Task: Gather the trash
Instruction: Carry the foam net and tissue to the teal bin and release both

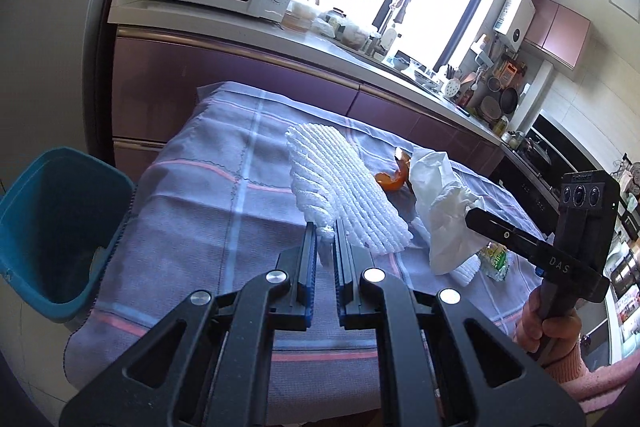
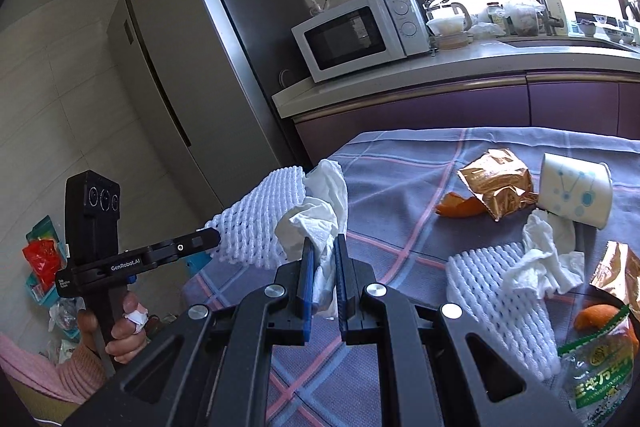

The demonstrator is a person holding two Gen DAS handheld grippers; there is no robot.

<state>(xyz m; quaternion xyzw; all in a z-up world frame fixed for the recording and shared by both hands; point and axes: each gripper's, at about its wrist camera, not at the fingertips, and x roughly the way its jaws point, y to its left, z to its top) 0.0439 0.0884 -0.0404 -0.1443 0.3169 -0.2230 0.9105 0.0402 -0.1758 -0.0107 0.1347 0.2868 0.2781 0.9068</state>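
A checked blue-grey tablecloth (image 2: 400, 195) covers the table beside purple cabinets, with a white microwave (image 2: 360, 35) on the counter and a grey fridge (image 2: 192, 67) nearby. The left gripper (image 1: 325, 231) pinches a white foam net (image 1: 340, 187); the right gripper (image 2: 322, 247) pinches a crumpled tissue (image 2: 316, 211). A teal bin (image 1: 56, 227) stands at the table's edge, its contents seemingly unreadable.

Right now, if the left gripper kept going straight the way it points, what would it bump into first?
The left gripper already pinches the white foam net. Beyond the net, the orange peel and white tissue lie slightly right of its line; depth is hard to judge.
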